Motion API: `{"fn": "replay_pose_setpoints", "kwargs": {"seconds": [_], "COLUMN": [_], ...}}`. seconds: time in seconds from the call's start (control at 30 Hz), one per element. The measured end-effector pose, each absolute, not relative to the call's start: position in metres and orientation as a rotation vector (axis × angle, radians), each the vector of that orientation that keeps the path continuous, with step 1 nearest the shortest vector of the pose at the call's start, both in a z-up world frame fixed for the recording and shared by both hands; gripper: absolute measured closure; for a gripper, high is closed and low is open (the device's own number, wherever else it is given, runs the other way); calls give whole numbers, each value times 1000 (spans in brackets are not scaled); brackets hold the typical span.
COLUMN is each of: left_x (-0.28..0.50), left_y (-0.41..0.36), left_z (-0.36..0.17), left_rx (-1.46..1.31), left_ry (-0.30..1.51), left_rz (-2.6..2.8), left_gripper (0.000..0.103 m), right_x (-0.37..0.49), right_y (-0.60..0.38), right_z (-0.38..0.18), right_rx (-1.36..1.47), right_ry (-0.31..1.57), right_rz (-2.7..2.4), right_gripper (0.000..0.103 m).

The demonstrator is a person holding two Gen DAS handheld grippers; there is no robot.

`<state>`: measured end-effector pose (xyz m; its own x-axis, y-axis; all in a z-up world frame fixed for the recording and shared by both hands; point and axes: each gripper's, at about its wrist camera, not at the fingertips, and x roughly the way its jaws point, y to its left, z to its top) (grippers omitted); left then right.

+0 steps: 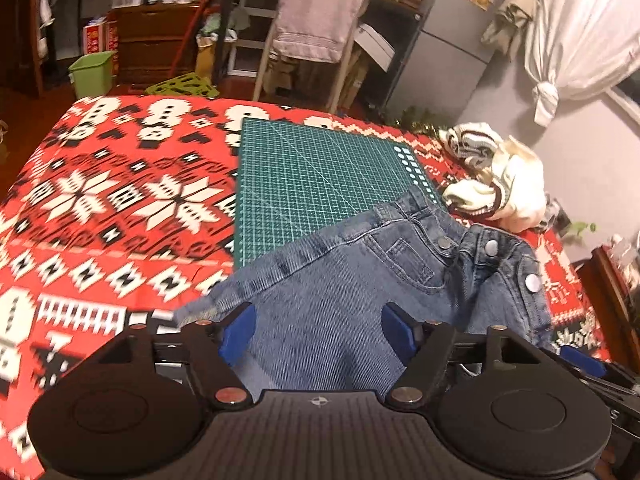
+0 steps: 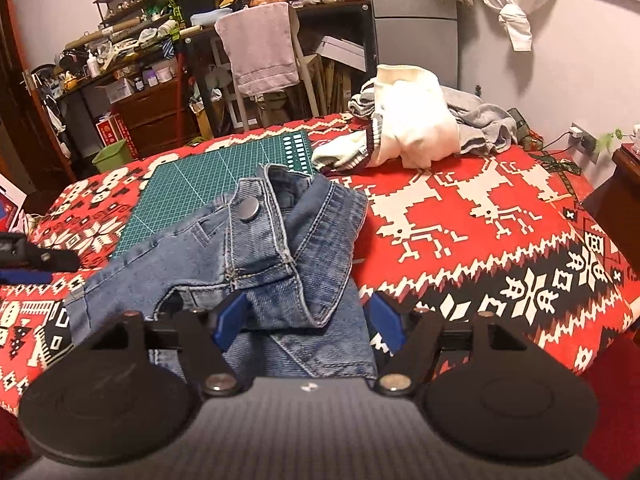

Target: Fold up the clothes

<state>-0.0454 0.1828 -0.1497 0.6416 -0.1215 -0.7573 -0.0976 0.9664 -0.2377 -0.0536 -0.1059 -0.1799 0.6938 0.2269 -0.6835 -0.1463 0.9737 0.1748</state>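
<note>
Jaws of both grippers gape over denim shorts (image 1: pixel 340 292), hiding their lower edge.

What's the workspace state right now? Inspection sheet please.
Surface: red patterned blanket with a green cutting mat on it.
Job's things: jeans crumpled, waistband partly on the mat, buttons showing; not folded yet.
Clutter: heap of cream and grey clothes at the blanket's far side.
Grippers: left gripper open, fingers either side of the denim; right gripper open over a bunched fold of denim.
Cables: charger plugged into a wall socket.
Surroundings: chair with a towel draped on it, crowded shelves, green bin, knotted white curtain.
</note>
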Motion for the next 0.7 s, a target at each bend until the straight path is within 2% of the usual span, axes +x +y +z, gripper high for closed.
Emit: {"fn": "replay_pose_setpoints", "kwargs": {"seconds": [0.23, 0.5, 0.7], "left_x": [-2, 41, 55], "left_y": [179, 173, 175], "left_z": [-171, -197, -212], "left_rx": [-192, -84, -49], "left_ry": [906, 940, 969], "left_rz": [-81, -120, -158], "left_gripper": [32, 32, 32], "right_x": [-39, -21, -14], "right_y": [-106, -108, -104], "right_z": [-192, -207, -211], "right_rx": [118, 173, 173], "right_ry": [807, 859, 871], "right_rz": [207, 205, 211], "right_gripper": [26, 17, 16]}}
